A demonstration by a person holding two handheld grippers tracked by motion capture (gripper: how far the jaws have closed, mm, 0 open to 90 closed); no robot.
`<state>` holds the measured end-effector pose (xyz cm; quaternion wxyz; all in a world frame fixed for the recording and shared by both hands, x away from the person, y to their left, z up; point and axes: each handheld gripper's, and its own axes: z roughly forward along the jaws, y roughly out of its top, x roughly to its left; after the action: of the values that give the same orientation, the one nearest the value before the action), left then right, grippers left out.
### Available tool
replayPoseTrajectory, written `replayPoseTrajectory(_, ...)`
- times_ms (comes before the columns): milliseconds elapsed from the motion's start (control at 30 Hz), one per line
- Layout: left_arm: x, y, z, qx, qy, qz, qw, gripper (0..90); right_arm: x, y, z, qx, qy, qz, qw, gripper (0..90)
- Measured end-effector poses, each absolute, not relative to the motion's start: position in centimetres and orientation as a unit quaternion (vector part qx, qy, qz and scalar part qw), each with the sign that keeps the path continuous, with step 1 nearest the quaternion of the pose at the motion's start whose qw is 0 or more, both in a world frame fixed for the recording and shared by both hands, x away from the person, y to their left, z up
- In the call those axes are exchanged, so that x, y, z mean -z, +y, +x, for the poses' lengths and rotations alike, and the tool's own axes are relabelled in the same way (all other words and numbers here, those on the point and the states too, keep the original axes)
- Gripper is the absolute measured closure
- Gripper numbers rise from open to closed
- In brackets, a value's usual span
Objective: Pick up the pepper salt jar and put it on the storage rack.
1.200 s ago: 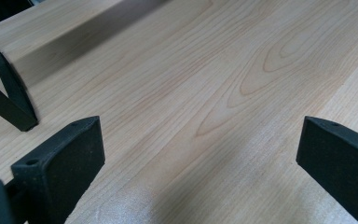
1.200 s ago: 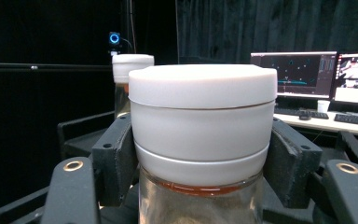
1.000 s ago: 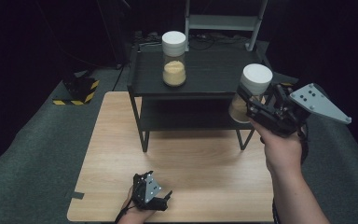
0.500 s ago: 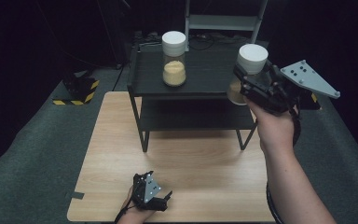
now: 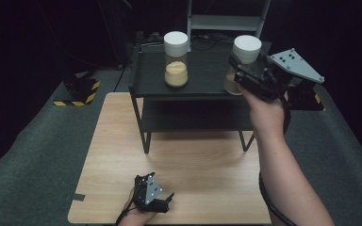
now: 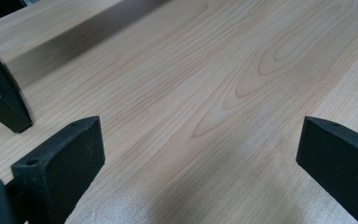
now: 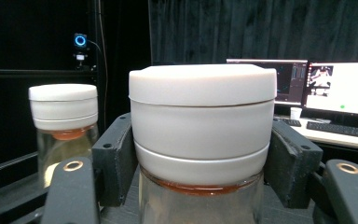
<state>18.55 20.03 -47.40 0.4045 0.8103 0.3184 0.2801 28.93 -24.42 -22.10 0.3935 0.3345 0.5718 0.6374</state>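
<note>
My right gripper (image 5: 243, 70) is shut on a glass jar (image 5: 245, 54) with a white lid, held over the right end of the black shelf's top (image 5: 202, 63). In the right gripper view the jar's white lid (image 7: 202, 121) sits between both pads (image 7: 117, 158), which press on its sides. A second white-lidded jar (image 5: 176, 59) with tan powder stands on the shelf top to the left, also visible as the far jar (image 7: 64, 126). My left gripper (image 5: 166, 201) rests open near the wooden table's front edge, its pads (image 6: 60, 158) wide apart over bare wood.
The black two-tier shelf stands at the back of the wooden table (image 5: 122, 141); one shelf leg (image 6: 2, 102) is near my left gripper. A yellow-and-black striped block (image 5: 78, 89) lies on the grey floor to the left. Monitors (image 7: 340, 88) glow behind.
My right gripper has carried the jar up and leftward, from beside the shelf's right edge to over its top. The left gripper has stayed in place.
</note>
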Motion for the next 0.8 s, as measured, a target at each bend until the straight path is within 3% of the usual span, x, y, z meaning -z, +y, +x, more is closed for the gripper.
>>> replayPoseTrajectory(800, 47.5, 20.4, 18.6, -0.274, 0.319, 0.807, 0.414, 1.0, 23.2, -22.3, 32.3, -0.632, 0.574, 0.342, 0.392, 33.9)
